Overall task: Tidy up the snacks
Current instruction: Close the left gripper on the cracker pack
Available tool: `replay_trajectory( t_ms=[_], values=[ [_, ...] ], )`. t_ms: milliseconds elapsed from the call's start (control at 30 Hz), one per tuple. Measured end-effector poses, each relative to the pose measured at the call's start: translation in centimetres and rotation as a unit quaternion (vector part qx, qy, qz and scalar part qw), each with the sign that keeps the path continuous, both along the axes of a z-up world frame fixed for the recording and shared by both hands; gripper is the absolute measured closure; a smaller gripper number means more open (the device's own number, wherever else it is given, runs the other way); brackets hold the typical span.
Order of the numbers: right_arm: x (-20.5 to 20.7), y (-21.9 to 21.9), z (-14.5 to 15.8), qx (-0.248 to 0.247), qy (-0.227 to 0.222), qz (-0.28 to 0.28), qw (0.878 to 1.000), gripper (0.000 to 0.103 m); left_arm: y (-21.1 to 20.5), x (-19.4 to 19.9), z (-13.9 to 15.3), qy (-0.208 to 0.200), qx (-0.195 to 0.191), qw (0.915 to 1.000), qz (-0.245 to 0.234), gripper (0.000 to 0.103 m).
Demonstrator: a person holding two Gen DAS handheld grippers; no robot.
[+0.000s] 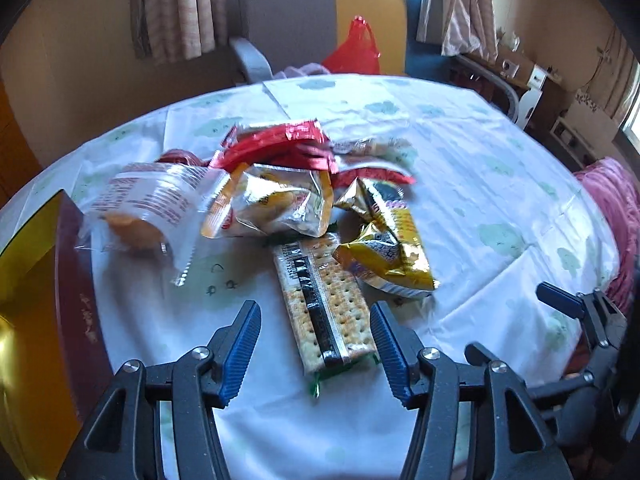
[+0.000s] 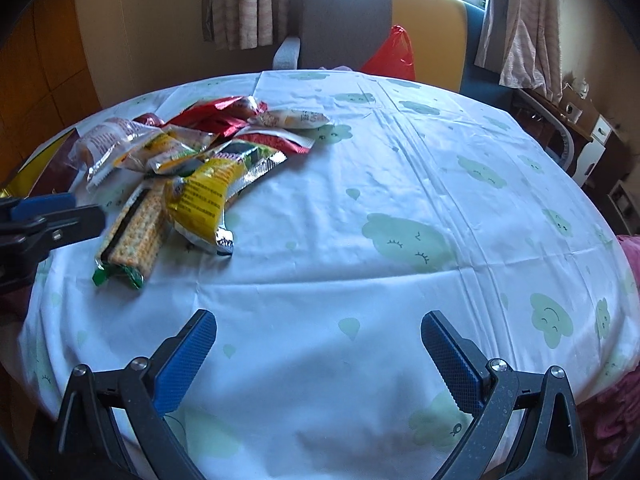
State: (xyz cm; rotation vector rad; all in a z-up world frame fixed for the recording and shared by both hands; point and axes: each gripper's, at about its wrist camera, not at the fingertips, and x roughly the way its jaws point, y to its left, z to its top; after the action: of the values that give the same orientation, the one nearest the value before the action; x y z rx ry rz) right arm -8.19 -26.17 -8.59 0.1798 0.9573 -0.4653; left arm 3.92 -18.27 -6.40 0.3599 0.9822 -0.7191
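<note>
My left gripper [image 1: 316, 340] is wide open around the cracker pack [image 1: 326, 312], not touching it, near the tabletop's [image 2: 360, 200] left edge. Right gripper [image 2: 318, 356] open too, over bare cloth.

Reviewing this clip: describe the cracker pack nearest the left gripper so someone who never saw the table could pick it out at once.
On the round table under the white cloth with green clouds, a heap of snack packets sits toward the left. At its near edge, between the open blue fingers of the left gripper, lies the long clear-wrapped cracker pack. Unlike its crumpled foil neighbours, it is flat and rectangular, showing dotted crackers, a dark stripe and green ends.
</note>
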Motion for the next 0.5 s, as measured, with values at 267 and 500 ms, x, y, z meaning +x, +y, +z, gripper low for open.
replay_trajectory(
  t_ms=[267,500],
  values=[
    [-0.2,-0.4,-1.1,0.028,-0.003,0.009,1.000,0.000,-1.2,1.2,-2.8,0.014,0.005,0.9999,-0.004,0.052],
    [-0.6,-0.6,-1.3,0.027,-0.024,0.015,0.999,0.000,1.9,-0.4,-2.6,0.009,-0.014,0.9999,-0.003,0.055]
  ],
)
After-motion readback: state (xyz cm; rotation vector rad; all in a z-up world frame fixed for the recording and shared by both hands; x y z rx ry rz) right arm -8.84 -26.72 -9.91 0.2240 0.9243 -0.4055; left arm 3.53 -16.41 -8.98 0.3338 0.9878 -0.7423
